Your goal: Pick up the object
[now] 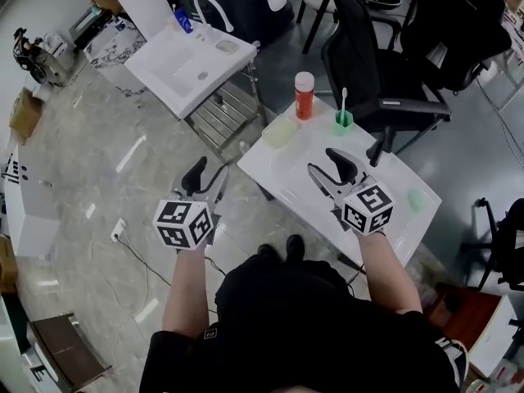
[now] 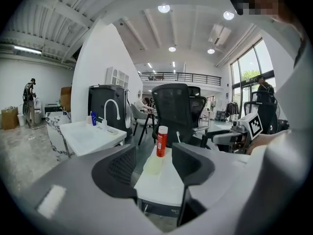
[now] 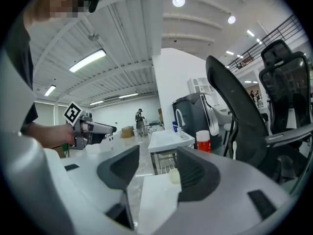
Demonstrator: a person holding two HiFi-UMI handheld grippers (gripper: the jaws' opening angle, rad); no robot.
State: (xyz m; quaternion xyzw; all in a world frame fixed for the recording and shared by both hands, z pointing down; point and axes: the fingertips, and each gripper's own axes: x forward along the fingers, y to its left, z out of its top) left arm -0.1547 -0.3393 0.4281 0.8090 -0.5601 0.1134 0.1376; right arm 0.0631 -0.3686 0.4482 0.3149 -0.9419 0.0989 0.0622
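Observation:
On the white table (image 1: 304, 193) stand a red bottle with a white cap (image 1: 304, 95), a green cup holding a toothbrush (image 1: 344, 119) and a pale yellowish cup (image 1: 280, 132). A light green item (image 1: 416, 200) lies near the table's right edge. My right gripper (image 1: 321, 160) hovers open over the table's middle, empty. My left gripper (image 1: 211, 170) is open and empty, off the table's left side above the floor. In the left gripper view the red bottle (image 2: 161, 141) and pale cup (image 2: 152, 164) show between the jaws, far off. The pale cup (image 3: 174, 176) also shows in the right gripper view.
A white sink stand with a faucet (image 1: 192, 60) is beyond the table on the left. Black office chairs (image 1: 385, 64) crowd the table's far side. A cable and socket (image 1: 119, 229) lie on the floor at the left. A person (image 2: 29, 102) stands far back.

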